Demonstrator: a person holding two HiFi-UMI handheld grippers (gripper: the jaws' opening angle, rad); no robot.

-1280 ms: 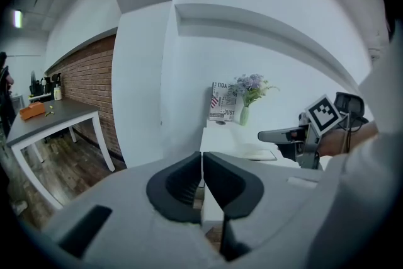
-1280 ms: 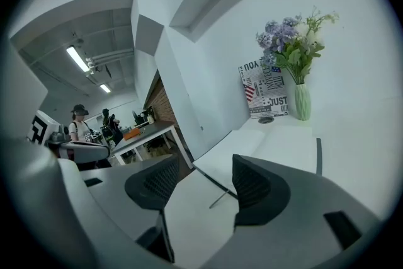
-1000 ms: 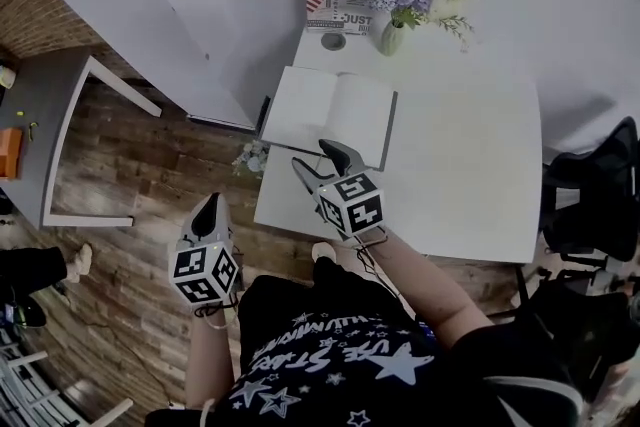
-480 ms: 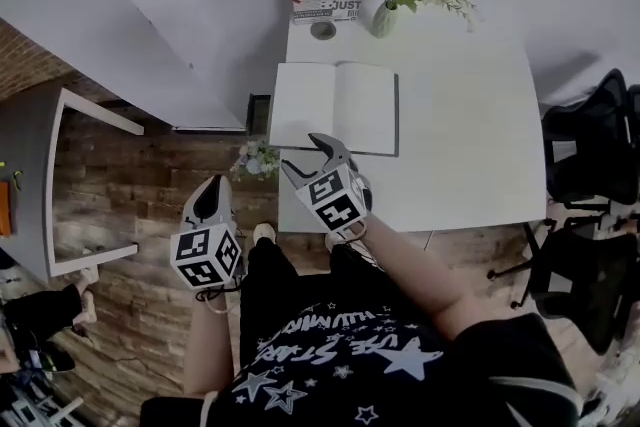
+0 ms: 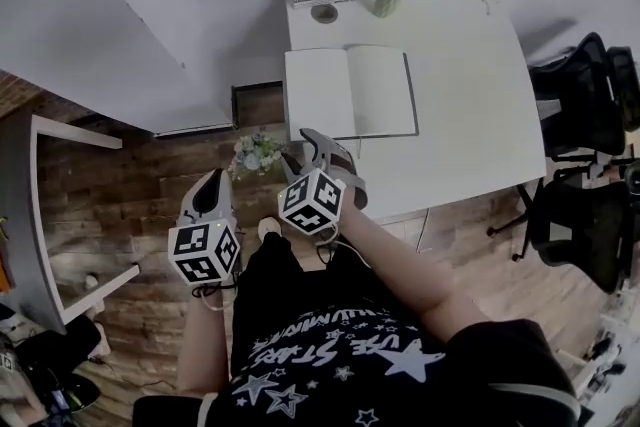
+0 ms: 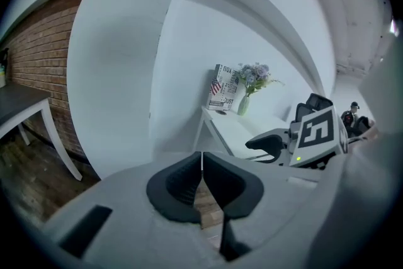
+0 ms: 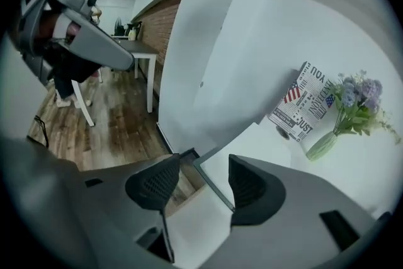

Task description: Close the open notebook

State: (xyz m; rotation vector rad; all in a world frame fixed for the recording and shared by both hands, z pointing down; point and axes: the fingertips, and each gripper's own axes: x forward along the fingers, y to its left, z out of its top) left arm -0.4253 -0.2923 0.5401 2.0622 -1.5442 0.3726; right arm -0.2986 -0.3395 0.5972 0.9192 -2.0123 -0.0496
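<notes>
1. Item: notebook [image 5: 350, 93]. It lies open and flat, pages up, on the left part of the white counter [image 5: 470, 125], with its spine running away from you.
2. Handling (a judgement, not a test): probably light. The covers look thin but fairly stiff, and the leaves are soft and crease easily. It may skate on the smooth top when you lift one side.
3. Where to hold: take one cover at its outer long edge, gathering every leaf above it, then swing it over the spine.
4. Right hand-held gripper [image 5: 318, 147]: it sits at the counter's near edge, just short of the notebook's near left corner. Its jaws are apart, have just been closing a little, and clasp nothing. A white, dark-edged corner shows between them, untouched; you cannot tell whether it is book or counter.
5. Left hand-held gripper [image 5: 208, 190]: it is off the counter, over the wooden floor [image 5: 130, 205], with jaws pressed together and empty.
</notes>
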